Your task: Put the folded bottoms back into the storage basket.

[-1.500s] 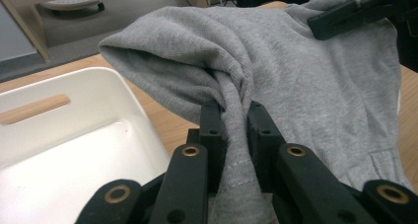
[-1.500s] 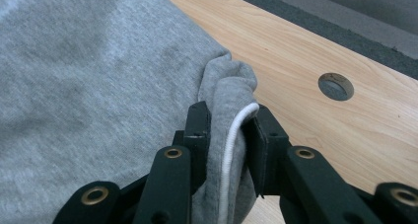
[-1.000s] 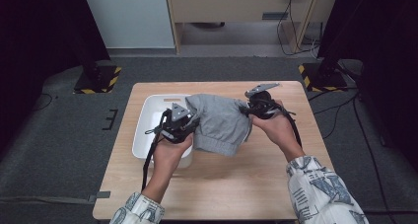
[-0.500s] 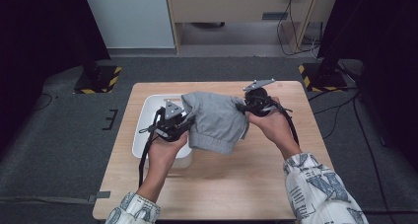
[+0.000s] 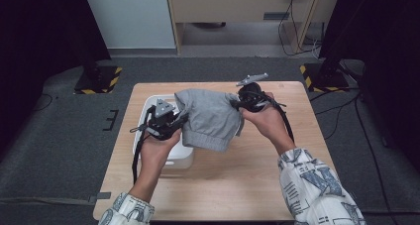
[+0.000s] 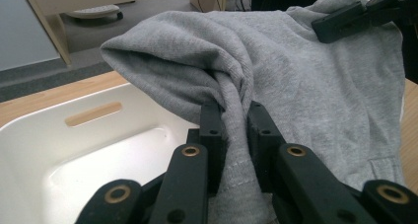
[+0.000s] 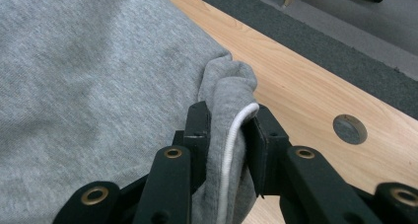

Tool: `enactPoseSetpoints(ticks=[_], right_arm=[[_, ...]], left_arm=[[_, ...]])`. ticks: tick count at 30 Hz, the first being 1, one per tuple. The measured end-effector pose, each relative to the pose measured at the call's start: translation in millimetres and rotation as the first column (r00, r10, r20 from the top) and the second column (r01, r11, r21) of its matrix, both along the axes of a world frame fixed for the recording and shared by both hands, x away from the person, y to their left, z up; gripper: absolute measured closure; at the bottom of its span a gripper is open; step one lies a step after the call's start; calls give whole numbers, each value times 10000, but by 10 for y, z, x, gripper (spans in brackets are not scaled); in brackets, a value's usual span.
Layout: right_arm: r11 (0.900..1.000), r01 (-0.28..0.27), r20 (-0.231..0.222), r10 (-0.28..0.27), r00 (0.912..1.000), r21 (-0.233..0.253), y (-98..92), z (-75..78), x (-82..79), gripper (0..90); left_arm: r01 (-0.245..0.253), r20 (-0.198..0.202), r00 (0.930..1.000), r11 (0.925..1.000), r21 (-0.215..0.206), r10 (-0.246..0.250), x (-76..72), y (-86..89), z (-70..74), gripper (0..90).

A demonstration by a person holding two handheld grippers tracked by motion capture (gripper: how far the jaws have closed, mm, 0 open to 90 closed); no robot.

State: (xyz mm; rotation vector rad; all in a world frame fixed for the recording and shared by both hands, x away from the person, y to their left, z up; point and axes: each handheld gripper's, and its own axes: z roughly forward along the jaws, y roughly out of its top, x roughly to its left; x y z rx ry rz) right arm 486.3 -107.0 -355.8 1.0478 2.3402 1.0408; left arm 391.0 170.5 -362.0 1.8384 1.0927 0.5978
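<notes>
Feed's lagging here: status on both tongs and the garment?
Left tongs shut on grey sweatshirt. Right tongs shut on its other edge, white cord pinched in. Sweatshirt held up between them, partly over white bin. Nothing in the way.

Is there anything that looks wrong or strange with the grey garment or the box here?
Nothing stands out. The grey garment hangs stretched between the left tool and the right tool, each shut on a bunched edge. A white cord lies in the right grip. The white box sits square on the table, with no spill or damage.
</notes>
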Motion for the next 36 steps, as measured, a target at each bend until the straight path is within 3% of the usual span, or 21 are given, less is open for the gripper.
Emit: enactPoseSetpoints(ticks=[12, 23, 36], right_arm=[[9996, -277, 27, 277, 9996, -21, 264, 69, 44, 729], [9987, -508, 30, 508, 9987, 102, 503, 93, 94, 730], [9970, -773, 24, 773, 9970, -48, 764, 109, 150, 730]], left_arm=[[-265, -54, 9996, 9991, -323, 264, -23, 257, 37, 799], [-583, 18, 9983, 9975, -398, 584, -37, 480, 95, 799], [-722, -26, 9974, 9965, -418, 721, -50, 695, 65, 799]])
